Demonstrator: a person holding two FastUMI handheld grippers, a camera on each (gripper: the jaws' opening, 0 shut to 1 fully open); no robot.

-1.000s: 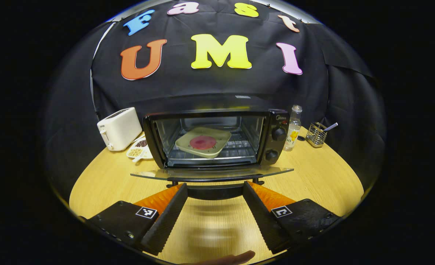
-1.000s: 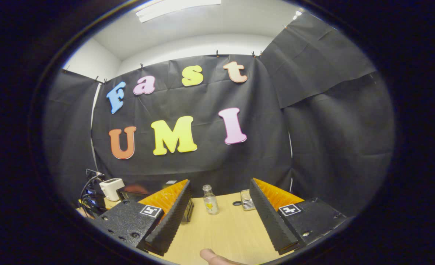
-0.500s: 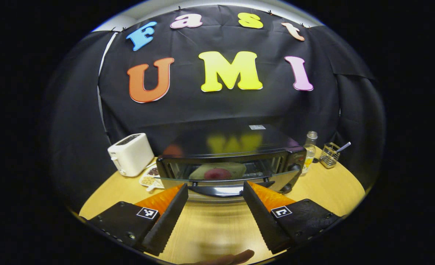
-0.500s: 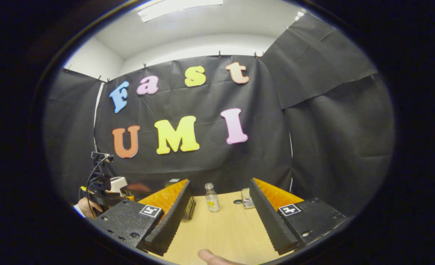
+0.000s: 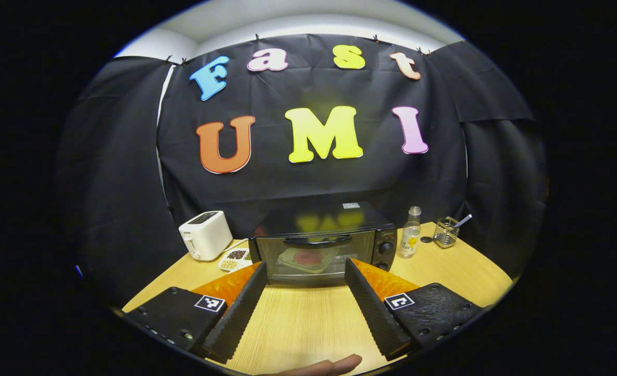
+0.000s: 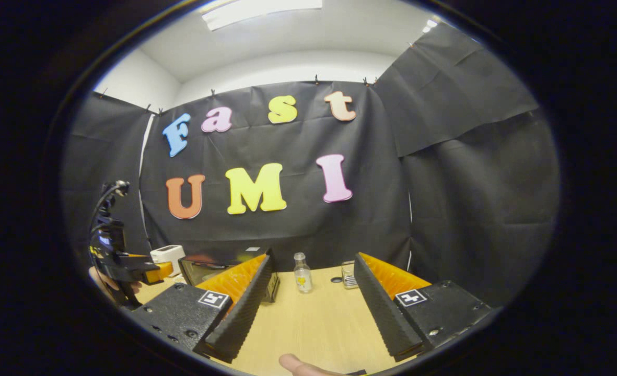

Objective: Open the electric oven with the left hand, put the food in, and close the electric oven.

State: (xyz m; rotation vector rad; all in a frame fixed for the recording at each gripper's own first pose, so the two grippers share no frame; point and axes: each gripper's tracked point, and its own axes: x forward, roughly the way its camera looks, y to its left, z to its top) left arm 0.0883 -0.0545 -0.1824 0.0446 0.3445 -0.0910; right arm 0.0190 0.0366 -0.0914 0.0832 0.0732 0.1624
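The black electric oven (image 5: pixel 321 245) stands at the back of the round wooden table (image 5: pixel 308 324) with its glass door shut and the handle (image 5: pixel 316 241) at the top. Through the glass I see a pale square plate with a red round food (image 5: pixel 308 258) on the rack. My left gripper (image 5: pixel 304 262) is open, holds nothing, and sits back from the oven's front. My right gripper (image 6: pixel 313 258) is open and holds nothing over the table's right part. In the right gripper view the oven (image 6: pixel 204 267) is partly behind a finger, and the left gripper (image 6: pixel 130 266) hangs in a hand at the left.
A white toaster (image 5: pixel 205 234) and a small divided dish of grains (image 5: pixel 233 258) sit left of the oven. A small glass bottle (image 5: pixel 409 239) and a wire holder with a utensil (image 5: pixel 446 232) stand to its right. Bare tabletop lies in front of the oven.
The oven door swung up from lying flat open to shut. My left gripper drew back from the oven and tilted up. It came into the right gripper view at the left.
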